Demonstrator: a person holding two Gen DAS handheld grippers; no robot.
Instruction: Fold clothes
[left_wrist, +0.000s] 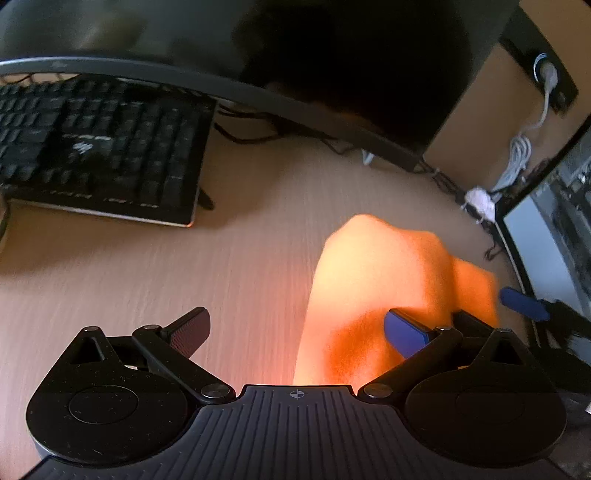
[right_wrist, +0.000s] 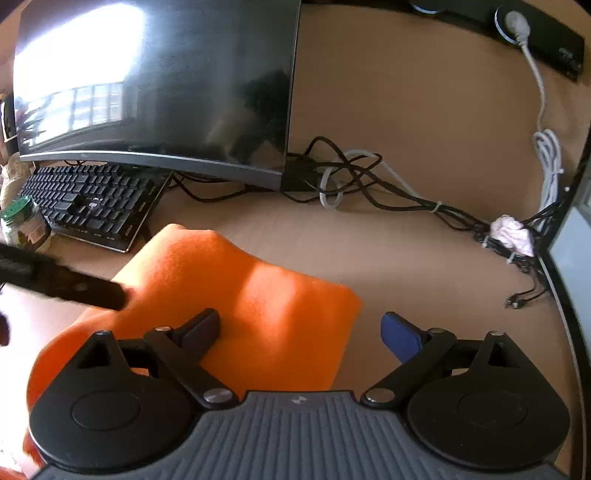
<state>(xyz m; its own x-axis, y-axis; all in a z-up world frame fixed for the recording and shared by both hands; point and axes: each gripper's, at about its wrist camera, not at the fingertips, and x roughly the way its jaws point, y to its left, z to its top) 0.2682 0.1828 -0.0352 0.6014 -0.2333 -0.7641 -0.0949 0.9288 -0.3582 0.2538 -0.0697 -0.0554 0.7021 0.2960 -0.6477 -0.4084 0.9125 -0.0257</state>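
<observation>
- Pale wood-grain desk (right_wrist: 406, 266), with a dark monitor (right_wrist: 155, 81), a black keyboard (right_wrist: 88, 203) and tangled cables (right_wrist: 369, 184) behind.
- An orange cloth (right_wrist: 229, 295) lies humped on the desk in front of the keyboard, its near part below the right gripper (right_wrist: 301, 330).
- Both the right gripper and the left gripper (left_wrist: 297, 328) hang above it with fingers spread wide, holding nothing.
- The cloth looks soft, light and fleecy; it would likely sag, so an edge or corner seems the best hold.
</observation>
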